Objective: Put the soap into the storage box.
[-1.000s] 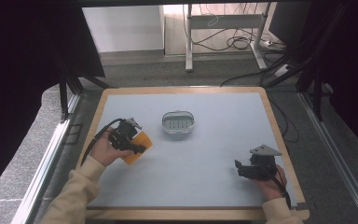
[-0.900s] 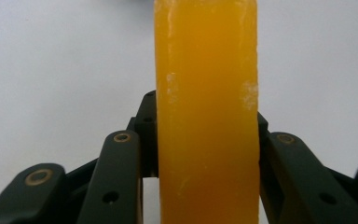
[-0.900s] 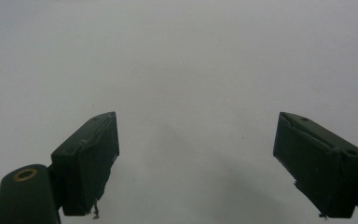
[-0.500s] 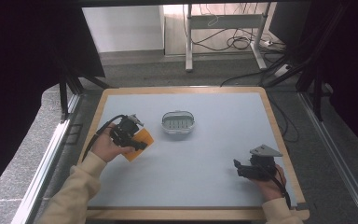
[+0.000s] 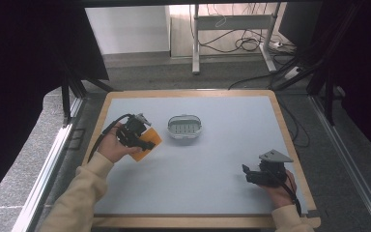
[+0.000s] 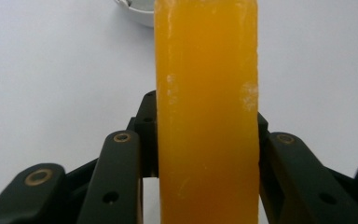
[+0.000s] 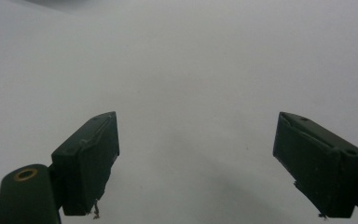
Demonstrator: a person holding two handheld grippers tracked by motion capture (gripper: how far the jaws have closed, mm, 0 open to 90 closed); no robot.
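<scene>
Left hand-held gripper [image 5: 142, 140] clamped on an orange bar [image 6: 206, 112], right hand-held gripper [image 7: 209, 163] spread wide above the table [image 5: 222, 159], grasping nothing

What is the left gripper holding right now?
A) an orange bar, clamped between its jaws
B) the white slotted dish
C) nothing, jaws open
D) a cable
A: in the left gripper view the orange bar stands between the two black jaws of the left gripper, which press on both its sides; the white dish sits apart on the table, and the right gripper is open and empty.
</scene>
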